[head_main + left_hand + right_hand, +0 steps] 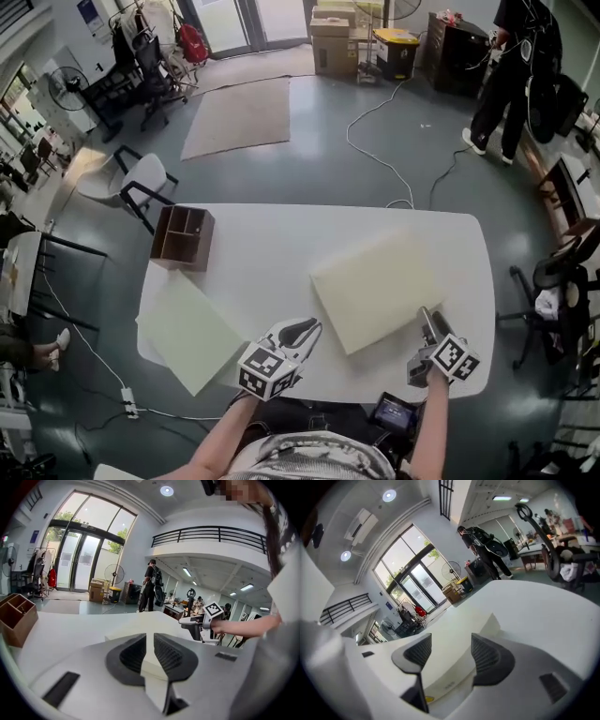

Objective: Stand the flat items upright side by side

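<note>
Two pale flat boards lie on the white table (262,253). A thin one (190,330) rests at the front left, its corner past the table's edge. A thicker cream one (375,286) lies flat at the centre right. My left gripper (312,327) hovers by that board's near left corner, jaws shut with nothing between them (150,637); the cream board (164,627) shows beyond. My right gripper (425,317) is at the board's near right corner. Its jaws stand open (451,641), with the board's edge (454,667) between them and the pads clear of it.
A brown wooden organizer box (183,237) stands at the table's far left corner (16,618). A chair (141,183) sits beyond it and an office chair (562,281) to the right. A person (511,75) stands far back right; cables cross the floor.
</note>
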A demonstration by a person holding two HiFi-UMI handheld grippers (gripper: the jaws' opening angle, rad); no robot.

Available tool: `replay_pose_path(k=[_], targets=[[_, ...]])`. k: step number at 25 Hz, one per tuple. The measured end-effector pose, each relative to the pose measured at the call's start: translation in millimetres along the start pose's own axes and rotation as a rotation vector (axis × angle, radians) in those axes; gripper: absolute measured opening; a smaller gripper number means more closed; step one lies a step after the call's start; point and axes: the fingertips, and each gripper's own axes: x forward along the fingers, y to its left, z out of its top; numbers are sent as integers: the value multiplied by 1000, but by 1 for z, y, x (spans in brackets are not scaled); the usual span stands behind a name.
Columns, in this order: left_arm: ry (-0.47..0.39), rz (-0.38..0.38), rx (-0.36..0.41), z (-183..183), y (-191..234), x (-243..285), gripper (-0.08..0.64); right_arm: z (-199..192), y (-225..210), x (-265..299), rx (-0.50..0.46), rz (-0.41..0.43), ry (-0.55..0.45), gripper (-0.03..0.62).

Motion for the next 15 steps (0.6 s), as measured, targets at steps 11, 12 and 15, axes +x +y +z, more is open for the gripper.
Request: replay_pose_path(k=[11, 12, 15], targets=[[65, 3, -155, -12, 45, 43, 285, 19, -58, 34, 133, -90, 8, 341], [59, -4, -193, -11, 51, 46, 306, 19, -59, 37, 146, -85, 11, 349], [45, -1, -286, -9, 75, 61, 335, 18, -62, 48, 189, -85, 15, 382]])
